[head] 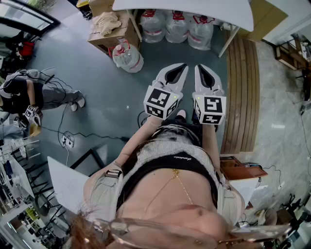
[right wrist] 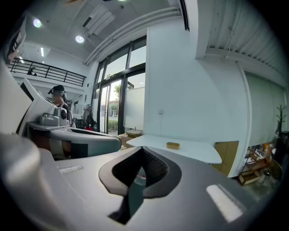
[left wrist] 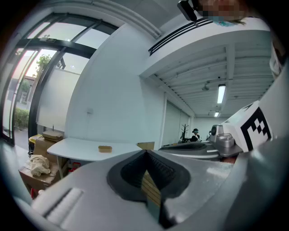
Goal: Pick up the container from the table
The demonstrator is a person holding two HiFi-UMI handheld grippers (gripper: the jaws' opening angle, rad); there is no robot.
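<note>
Shut tip to tip and empty, left gripper (left wrist: 145, 152) and right gripper (right wrist: 142, 149) face the far white tabletop (right wrist: 194, 151). The small tan container (right wrist: 173, 145) lies there, well apart. The head view cuts it off.

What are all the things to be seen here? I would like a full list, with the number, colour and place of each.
container: one, tan, on the table, far ahead of both grippers
table: one, white, top of the head view
water jugs: three, clear with red tops, under the table
fourth jug: one, clear, on the floor beside the cardboard box
cardboard box: one, brown, left of the table
cloth: one, beige, on the box
power strip: one, white, on the grey floor
other person: one, far left
left gripper: white, jaws shut, empty
right gripper: white, jaws shut, empty
</note>
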